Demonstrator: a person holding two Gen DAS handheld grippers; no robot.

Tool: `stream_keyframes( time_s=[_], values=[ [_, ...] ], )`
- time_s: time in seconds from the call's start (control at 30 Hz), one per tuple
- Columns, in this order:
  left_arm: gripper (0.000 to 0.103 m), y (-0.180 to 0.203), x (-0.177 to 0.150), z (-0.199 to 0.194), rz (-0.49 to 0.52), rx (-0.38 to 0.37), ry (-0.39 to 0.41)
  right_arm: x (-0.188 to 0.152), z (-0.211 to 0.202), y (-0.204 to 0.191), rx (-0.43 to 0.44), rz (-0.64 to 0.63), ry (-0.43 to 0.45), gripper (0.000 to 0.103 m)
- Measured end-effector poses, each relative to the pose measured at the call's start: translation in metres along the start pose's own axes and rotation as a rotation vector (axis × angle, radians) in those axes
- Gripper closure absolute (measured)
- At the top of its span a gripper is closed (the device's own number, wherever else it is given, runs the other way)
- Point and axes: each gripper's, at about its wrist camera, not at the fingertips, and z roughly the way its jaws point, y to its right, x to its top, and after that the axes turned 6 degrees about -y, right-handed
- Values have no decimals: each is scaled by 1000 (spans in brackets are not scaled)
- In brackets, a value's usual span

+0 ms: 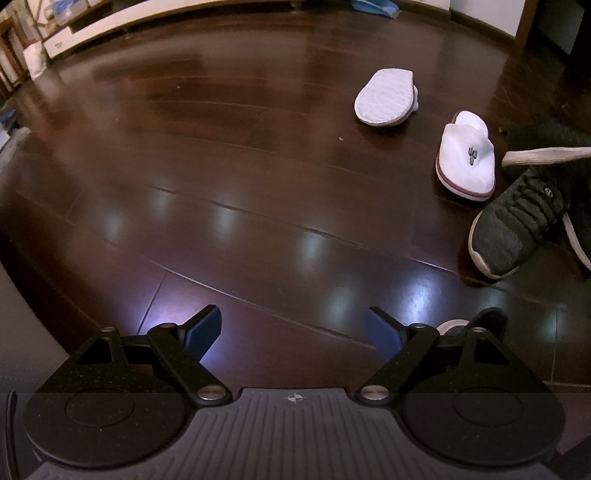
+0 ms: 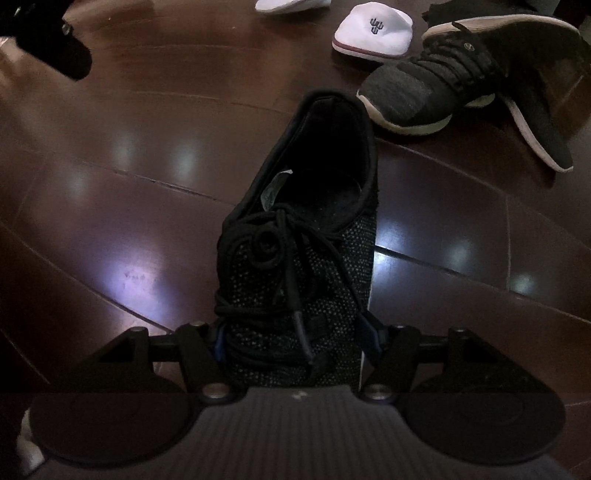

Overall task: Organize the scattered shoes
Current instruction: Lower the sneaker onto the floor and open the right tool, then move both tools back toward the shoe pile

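Closest to my right camera, the right gripper pinches a black knit sneaker by its toe end, blue pads pressed on both sides, heel pointing away from me over the dark wooden floor. Beyond it, to the right, 1 grey sneaker lies against an overturned dark shoe, and a white slipper with a dark emblem sits just behind them. My left gripper hangs low above bare floor, fingers spread wide and gripping nothing. Ahead of it to the right lie that white slipper, a second slipper flipped sole up, and the grey sneaker.
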Motion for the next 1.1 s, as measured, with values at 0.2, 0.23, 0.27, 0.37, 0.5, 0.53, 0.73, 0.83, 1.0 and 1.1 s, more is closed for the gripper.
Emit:
stream_keyframes(
  time_s=[0.2, 0.23, 0.27, 0.37, 0.5, 0.53, 0.73, 0.83, 1.0, 1.1],
  values=[
    [14, 5, -5, 11, 26, 19, -29, 3, 9, 9, 25, 44, -5, 31],
    [14, 6, -7, 13, 32, 23, -33, 3, 10, 10, 30, 49, -6, 31],
    [14, 7, -9, 14, 39, 27, -37, 3, 11, 10, 32, 51, -8, 30],
    [15, 9, -11, 18, 49, 31, -47, 5, 13, 11, 44, 61, -16, 28],
    [15, 12, -13, 19, 57, 38, -48, 7, 13, 13, 56, 71, -19, 26],
    [15, 12, -13, 19, 58, 40, -48, 8, 13, 14, 60, 74, -18, 25],
    [15, 14, -10, 22, 32, 37, -62, 16, -4, 15, 78, 81, 46, 12],
    [15, 16, -8, 19, 26, 32, -57, 23, -15, 19, 79, 74, 80, 11],
    [16, 21, 0, 9, 17, 9, -28, 35, -38, 41, 72, 90, 135, 11],
    [16, 27, 6, 1, 22, -13, -10, 42, -55, 63, 53, 114, 163, 11]
  ],
)
